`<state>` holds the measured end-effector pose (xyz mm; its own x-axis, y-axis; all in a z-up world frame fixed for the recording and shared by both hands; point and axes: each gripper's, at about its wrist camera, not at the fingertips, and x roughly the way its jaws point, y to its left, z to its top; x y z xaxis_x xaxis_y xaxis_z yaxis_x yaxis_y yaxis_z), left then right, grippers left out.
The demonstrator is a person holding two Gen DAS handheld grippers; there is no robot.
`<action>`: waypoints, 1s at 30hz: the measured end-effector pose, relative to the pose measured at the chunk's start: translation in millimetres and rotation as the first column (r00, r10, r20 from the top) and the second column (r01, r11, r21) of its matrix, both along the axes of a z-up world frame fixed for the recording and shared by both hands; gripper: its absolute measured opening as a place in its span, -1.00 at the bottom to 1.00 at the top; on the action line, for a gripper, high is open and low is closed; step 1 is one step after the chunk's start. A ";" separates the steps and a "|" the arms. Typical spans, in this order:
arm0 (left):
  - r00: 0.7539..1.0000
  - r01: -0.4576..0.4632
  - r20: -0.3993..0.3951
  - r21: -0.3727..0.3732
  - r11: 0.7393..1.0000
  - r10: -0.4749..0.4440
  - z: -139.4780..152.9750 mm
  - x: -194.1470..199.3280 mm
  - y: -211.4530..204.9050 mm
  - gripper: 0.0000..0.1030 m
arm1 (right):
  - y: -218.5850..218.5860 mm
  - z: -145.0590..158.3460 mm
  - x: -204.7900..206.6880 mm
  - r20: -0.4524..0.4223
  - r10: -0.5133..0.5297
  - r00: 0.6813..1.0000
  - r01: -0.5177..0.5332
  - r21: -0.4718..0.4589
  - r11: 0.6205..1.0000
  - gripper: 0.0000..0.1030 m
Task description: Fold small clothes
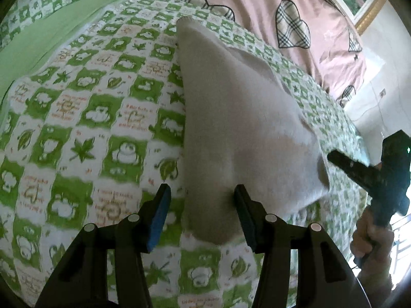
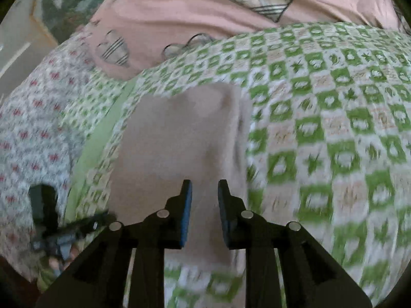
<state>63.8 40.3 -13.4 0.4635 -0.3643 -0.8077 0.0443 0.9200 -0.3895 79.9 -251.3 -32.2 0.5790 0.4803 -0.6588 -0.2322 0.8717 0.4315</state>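
Observation:
A small off-white garment (image 1: 231, 118) lies flat on the green-and-white checked bedspread (image 1: 84, 133), long side running away from me. My left gripper (image 1: 203, 197) is open over its near end. One finger is above the bedspread left of the cloth edge, the other is over the cloth, and neither pad presses on it. The right gripper (image 1: 334, 157), held in a hand, points at the garment's near right corner. In the right wrist view the same garment (image 2: 179, 138) fills the middle, and the right gripper (image 2: 205, 187) stands just above it with a narrow gap and nothing pinched.
A pink duvet with plaid hearts (image 1: 257, 5) is bunched along the far side. A white fabric with small red hearts (image 2: 30, 133) lies left of the bedspread's green border. The left gripper (image 2: 72, 227) shows there too. A framed picture (image 1: 359, 0) hangs on the wall behind.

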 end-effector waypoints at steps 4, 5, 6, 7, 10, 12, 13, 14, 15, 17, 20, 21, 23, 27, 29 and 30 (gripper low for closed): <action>1.000 -0.009 -0.010 0.023 1.000 0.009 -10.1 -1.7 -2.1 0.06 | -2.3 -42.2 -1.5 -0.097 -0.029 0.995 0.022 -0.068 0.997 -0.59; 1.000 -0.008 -0.005 0.037 0.999 0.008 -9.7 -2.2 -4.1 0.06 | -6.9 -44.5 -1.7 -0.082 -0.039 0.996 0.036 -0.040 0.999 -0.60; 1.000 -0.006 -0.001 0.054 0.999 0.006 -8.3 -2.9 -6.2 0.06 | -8.3 -44.3 -0.9 -0.084 -0.045 0.995 0.042 -0.036 0.998 -0.61; 1.000 -0.005 0.004 0.068 0.998 0.005 -6.3 -4.4 -8.1 0.06 | -8.5 -42.1 -0.4 -0.087 -0.050 0.995 0.047 -0.035 0.998 -0.61; 1.000 -0.001 0.009 0.084 0.996 0.001 -0.7 -8.6 -9.8 0.04 | -7.0 -31.2 -4.7 -0.075 -0.055 0.996 0.052 -0.041 0.998 -0.58; 1.000 -0.004 0.007 0.078 0.997 0.004 3.0 -13.4 -8.0 0.03 | -7.2 -26.0 -11.7 -0.070 -0.066 0.995 0.063 -0.037 0.997 -0.57; 1.000 -0.005 0.007 0.077 0.997 0.005 4.8 -16.1 -7.1 0.03 | -8.7 -23.8 -15.9 -0.069 -0.072 0.995 0.069 -0.035 0.997 -0.57; 1.000 -0.005 0.010 0.079 0.997 0.005 7.0 -19.2 -6.4 0.03 | -10.1 -21.2 -20.6 -0.065 -0.075 0.995 0.073 -0.033 0.997 -0.53; 1.000 -0.005 0.014 0.086 0.996 0.004 8.7 -22.8 -6.5 0.03 | -10.0 -18.7 -26.0 -0.059 -0.078 0.995 0.077 -0.033 0.997 -0.48; 1.000 -0.003 0.025 0.117 0.993 0.000 12.7 -30.4 -8.2 0.03 | -10.7 -13.9 -36.9 -0.045 -0.083 0.996 0.081 -0.040 0.996 -0.18; 0.999 0.005 0.040 0.178 0.984 -0.012 16.2 -40.7 -14.7 0.11 | -8.2 -10.8 -50.4 -0.031 -0.086 0.996 0.084 -0.057 0.995 -0.11; 0.999 0.007 0.042 0.192 0.981 -0.016 16.8 -43.7 -16.8 0.14 | -6.2 -11.0 -55.0 -0.029 -0.084 0.996 0.082 -0.069 0.994 -0.11; 0.999 0.018 0.046 0.207 0.978 -0.028 17.6 -51.1 -20.8 0.18 | -1.5 -11.1 -62.3 -0.023 -0.080 0.997 0.078 -0.094 0.993 -0.11; 0.998 0.034 0.050 0.245 0.969 -0.048 19.5 -63.9 -28.4 0.32 | 9.3 -11.3 -78.6 -0.002 -0.061 0.998 0.060 -0.142 0.988 -0.03; 0.997 0.038 0.059 0.288 0.957 -0.057 20.7 -71.4 -32.8 0.33 | 15.5 -12.1 -86.2 0.009 -0.043 0.999 0.044 -0.163 0.986 0.17; 0.996 0.038 0.061 0.307 0.951 -0.060 21.2 -75.6 -34.8 0.37 | 18.0 -12.6 -89.3 0.012 -0.038 0.999 0.039 -0.171 0.984 0.22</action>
